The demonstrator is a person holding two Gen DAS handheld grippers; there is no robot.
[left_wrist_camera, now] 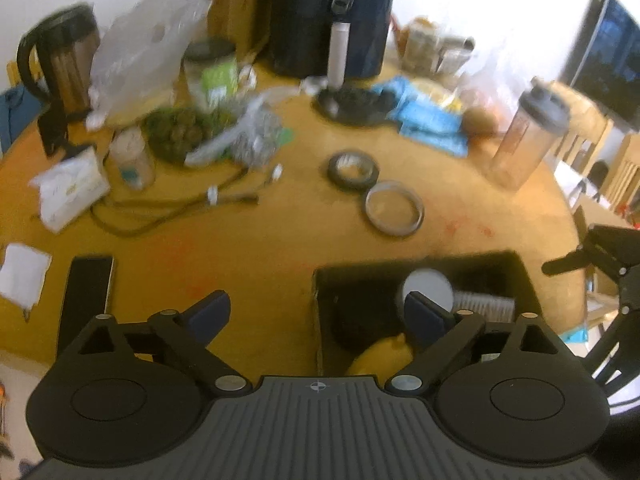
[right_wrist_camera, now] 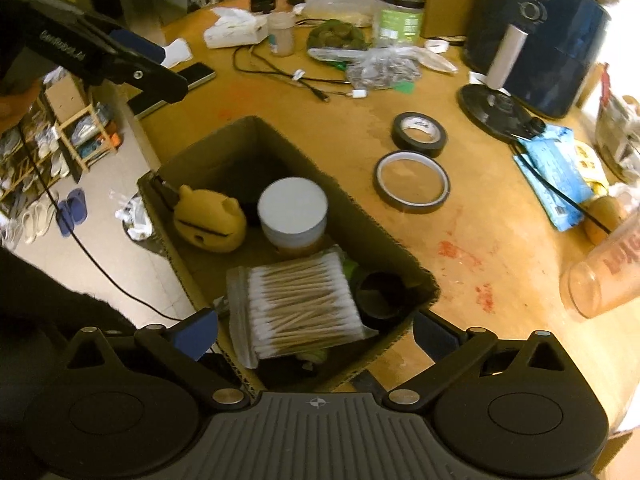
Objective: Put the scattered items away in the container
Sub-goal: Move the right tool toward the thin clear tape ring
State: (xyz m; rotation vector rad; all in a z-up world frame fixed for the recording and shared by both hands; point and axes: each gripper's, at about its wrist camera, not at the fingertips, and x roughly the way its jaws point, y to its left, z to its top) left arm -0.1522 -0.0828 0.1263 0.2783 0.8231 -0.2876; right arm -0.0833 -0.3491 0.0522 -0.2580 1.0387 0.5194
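Note:
An open cardboard box (right_wrist_camera: 224, 140) stands at the table's near edge. In it are a yellow bear toy (right_wrist_camera: 208, 220), a white-lidded jar (right_wrist_camera: 292, 208), a pack of cotton swabs (right_wrist_camera: 304, 304) and a black cup (right_wrist_camera: 380, 292). My right gripper (right_wrist_camera: 316, 334) hovers open over the box's near end, holding nothing. Beyond the box, a black tape roll (right_wrist_camera: 419, 134) and a thin tape ring (right_wrist_camera: 412, 182) lie on the wood. My left gripper (left_wrist_camera: 318, 314) is open and empty above the box's left rim (left_wrist_camera: 360, 270), facing the black tape roll (left_wrist_camera: 352, 170) and the tape ring (left_wrist_camera: 394, 208).
On the round wooden table (right_wrist_camera: 500, 240) are a dark air fryer (right_wrist_camera: 536, 36), a tipped shaker bottle (right_wrist_camera: 604, 272), a blue packet (right_wrist_camera: 556, 172), a cable (right_wrist_camera: 280, 72), a tissue pack (right_wrist_camera: 236, 32) and a phone (left_wrist_camera: 86, 300). Floor with shoes (right_wrist_camera: 72, 208) lies left of the box.

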